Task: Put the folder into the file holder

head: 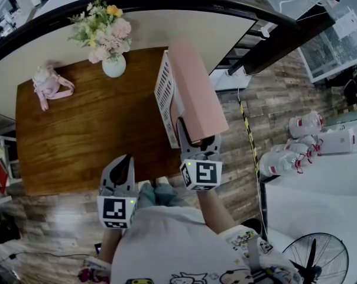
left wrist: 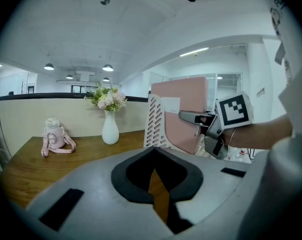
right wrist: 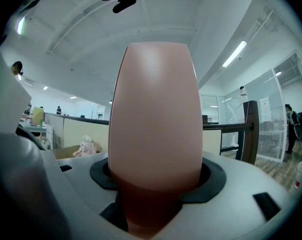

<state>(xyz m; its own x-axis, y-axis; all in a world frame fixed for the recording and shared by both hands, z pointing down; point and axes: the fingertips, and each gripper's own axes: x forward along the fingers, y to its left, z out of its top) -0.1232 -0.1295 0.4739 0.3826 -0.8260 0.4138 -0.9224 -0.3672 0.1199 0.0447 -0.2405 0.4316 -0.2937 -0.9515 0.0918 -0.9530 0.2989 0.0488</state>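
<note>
Right gripper: jaws pinching the pink folder by its near edge. The folder runs straight out ahead of the jaws and fills most of that view.

Left gripper: jaws all but together, with only a sliver of wooden tabletop showing between them and nothing held. It's idle, low and off to the left of the right jaws.

The white slotted file holder stands on the far right corner of the tabletop, ahead of the right jaws and just left of their line. From the left gripper view the folder sits right behind the holder's slotted wall, tilted and up in the air. I can't tell if its lower edge has entered a slot yet.

My read on the step: insertion. The folder has been brought to the holder but isn't seated.

Next move as I see it:
- square the folder parallel to the slotted wall
- line the leading edge up with the opening, then feed it down and forward
- release only once the holder carries it

Risk: the holder looks light and sits near the tabletop edge, so a sideways push could shove it off.
</note>
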